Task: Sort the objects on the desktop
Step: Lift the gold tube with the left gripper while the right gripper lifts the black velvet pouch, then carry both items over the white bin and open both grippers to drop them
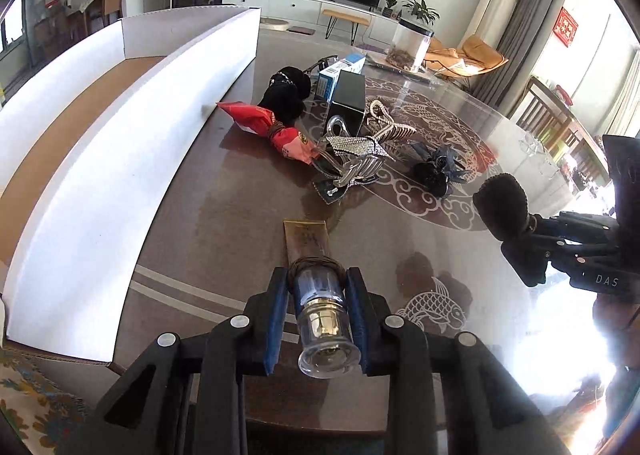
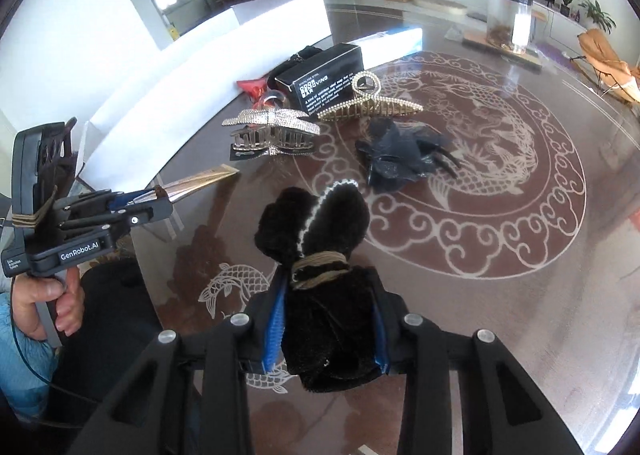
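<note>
Two tools: left tool clamps one gold tube, right tool one black fuzzy clip.

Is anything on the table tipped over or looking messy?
Yes. The rhinestone hair claw lies tipped on its side, leaning on another clip, and the red packet is crumpled against the white box.

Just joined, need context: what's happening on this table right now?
A person is sorting small items with a handheld gripper in each hand. The left gripper is shut on a gold tube with a clear cap, held above the table. The right gripper is shut on a black fuzzy hair accessory. Still on the table: two sparkly hair claws, a dark blue bow, a black box and a red packet, beside a white cardboard tray.
</note>
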Tool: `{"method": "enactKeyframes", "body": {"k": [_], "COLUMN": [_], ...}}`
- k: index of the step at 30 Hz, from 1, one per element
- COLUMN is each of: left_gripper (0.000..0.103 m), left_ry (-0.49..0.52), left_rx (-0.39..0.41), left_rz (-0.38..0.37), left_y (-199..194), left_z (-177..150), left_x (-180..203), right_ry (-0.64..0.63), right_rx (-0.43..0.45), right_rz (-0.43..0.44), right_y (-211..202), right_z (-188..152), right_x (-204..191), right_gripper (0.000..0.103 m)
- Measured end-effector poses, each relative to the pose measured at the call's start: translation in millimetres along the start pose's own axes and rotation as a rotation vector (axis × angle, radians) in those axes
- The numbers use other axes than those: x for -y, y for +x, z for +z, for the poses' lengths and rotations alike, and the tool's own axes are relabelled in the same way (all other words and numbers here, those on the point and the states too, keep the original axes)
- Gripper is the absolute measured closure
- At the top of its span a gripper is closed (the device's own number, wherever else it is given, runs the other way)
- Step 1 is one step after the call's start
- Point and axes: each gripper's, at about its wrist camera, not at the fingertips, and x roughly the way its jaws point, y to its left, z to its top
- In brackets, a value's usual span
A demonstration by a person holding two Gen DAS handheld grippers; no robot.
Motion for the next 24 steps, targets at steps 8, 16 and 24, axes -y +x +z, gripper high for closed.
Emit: {"method": "enactKeyframes", "body": {"k": [8,16,24], "left_gripper": [0.075,0.075,0.075], "left_ry": [-0.039,-0.11,-0.201], "left_rx": [0.116,0.229,0.251], "left_rz": [-0.014,-0.029,0.09], "left_y": [-46,-96,-141], "left_z": [21,33,87], "left_x": [-12,-43,-142], "right_ry": [-0.079,-0.127,-0.16], "right_rx": [0.091,0.141,0.219], "right_rz": [0.021,0.068,0.223], "right_y": [-10,-11,4], "right_z": [49,90,183], "right_x": [-41,-86,-178], "right_gripper": [0.066,0.066,0.066]}}
